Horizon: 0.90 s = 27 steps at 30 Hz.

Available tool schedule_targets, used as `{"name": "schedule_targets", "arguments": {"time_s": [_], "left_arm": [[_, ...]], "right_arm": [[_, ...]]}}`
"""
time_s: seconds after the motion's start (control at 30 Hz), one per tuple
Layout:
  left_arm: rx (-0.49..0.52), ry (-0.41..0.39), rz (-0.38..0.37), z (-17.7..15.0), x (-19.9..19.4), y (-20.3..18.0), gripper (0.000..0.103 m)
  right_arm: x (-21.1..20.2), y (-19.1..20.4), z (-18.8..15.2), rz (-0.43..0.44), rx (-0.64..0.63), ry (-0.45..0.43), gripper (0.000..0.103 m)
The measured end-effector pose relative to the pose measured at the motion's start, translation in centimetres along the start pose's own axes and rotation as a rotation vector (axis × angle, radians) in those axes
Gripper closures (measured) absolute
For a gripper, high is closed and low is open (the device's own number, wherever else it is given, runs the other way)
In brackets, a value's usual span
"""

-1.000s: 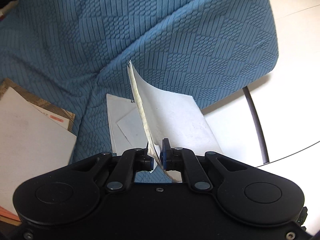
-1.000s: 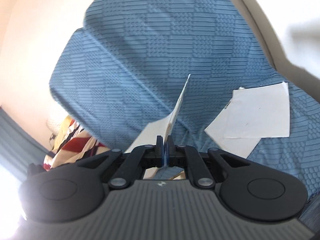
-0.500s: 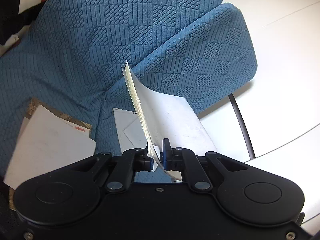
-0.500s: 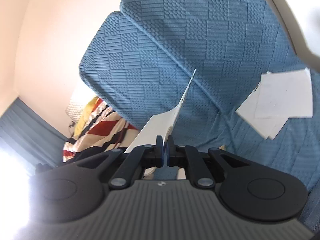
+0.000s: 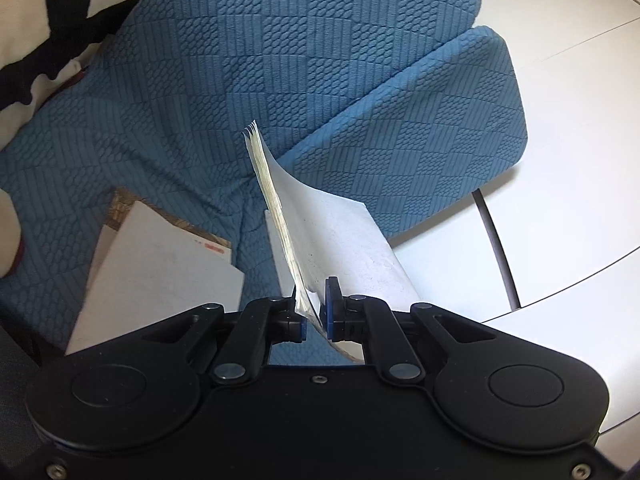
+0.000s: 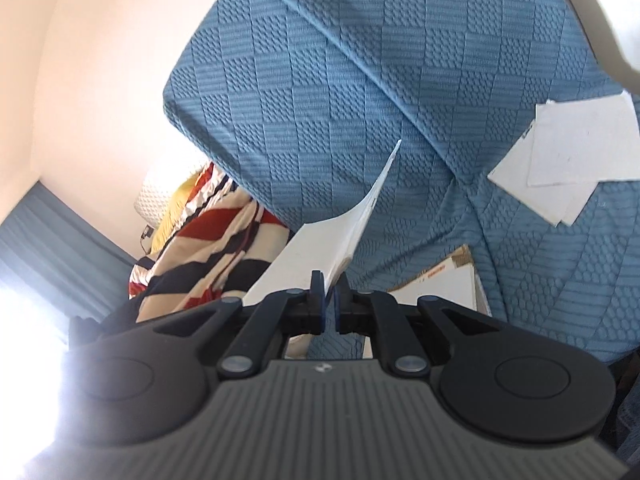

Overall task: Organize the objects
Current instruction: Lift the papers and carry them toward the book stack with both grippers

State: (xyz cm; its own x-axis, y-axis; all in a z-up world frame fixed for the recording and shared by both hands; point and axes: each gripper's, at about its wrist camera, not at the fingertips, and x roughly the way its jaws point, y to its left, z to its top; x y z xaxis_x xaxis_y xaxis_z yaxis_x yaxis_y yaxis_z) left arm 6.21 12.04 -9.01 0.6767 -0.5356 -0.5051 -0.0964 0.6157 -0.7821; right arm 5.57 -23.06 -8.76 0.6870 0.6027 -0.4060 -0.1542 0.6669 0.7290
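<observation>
In our left hand, the left gripper [image 5: 314, 314] is clenched on a thin stack of white sheets [image 5: 320, 236]. The blue pads pinch the stack near its lower corner, and the pages rise edge-on from the jaws and curl away to the right, their yellowish edges fanned slightly at the top tip. Just behind the stack another white paper [image 5: 276, 256] lies flat on the blue textured sofa cover [image 5: 224, 80], mostly hidden by the held pages. To the left, a white card [image 5: 160, 264] rests on top of a brown patterned booklet [image 5: 124, 208] whose red-marked corner peeks out beside it, both on the seat. Beyond the cushion edge on the right we see a pale floor [image 5: 560, 160] and a dark cable [image 5: 496, 244] running across it. A striped red, black and cream cloth [image 5: 40, 12] fills the upper left corner.

In our right hand, the right gripper [image 6: 329, 304] is likewise clenched, grasping a white booklet [image 6: 340, 236] by its lower edge. The booklet stands up from the pads and tapers to a point against the sofa back, bending over to the left. Low on the seat just right of the jaws lies the same white card [image 6: 440, 292] over the brown booklet [image 6: 460, 258]. Further right, well apart, two overlapping white sheets [image 6: 568, 160] lie on the cover. Left of the cushion sits the striped cloth [image 6: 208, 240], with a yellow object [image 6: 176, 216] behind it, a pale wall [image 6: 100, 60] above and a blue-grey curtain [image 6: 52, 248] at the far left.
</observation>
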Motion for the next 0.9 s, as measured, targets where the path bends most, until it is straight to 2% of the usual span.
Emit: {"name": "schedule_targets", "arguments": {"time_s": [0.23, 0.53, 0.9], "left_arm": [[0.008, 0.005, 0.044, -0.4, 0.5, 2.7, 0.096], [0.093, -0.013, 0.137, -1.5, 2.7, 4.6, 0.095], [0.019, 0.033, 0.213, -3.5, 4.3, 8.3, 0.095]], "right_arm": [[2.1, -1.0, -1.7, -0.026, 0.014, 0.036, 0.094], [4.8, -1.7, -3.9, -0.124, -0.072, 0.067, 0.093], [6.2, -2.7, -5.8, -0.185, -0.070, 0.147, 0.092]]}}
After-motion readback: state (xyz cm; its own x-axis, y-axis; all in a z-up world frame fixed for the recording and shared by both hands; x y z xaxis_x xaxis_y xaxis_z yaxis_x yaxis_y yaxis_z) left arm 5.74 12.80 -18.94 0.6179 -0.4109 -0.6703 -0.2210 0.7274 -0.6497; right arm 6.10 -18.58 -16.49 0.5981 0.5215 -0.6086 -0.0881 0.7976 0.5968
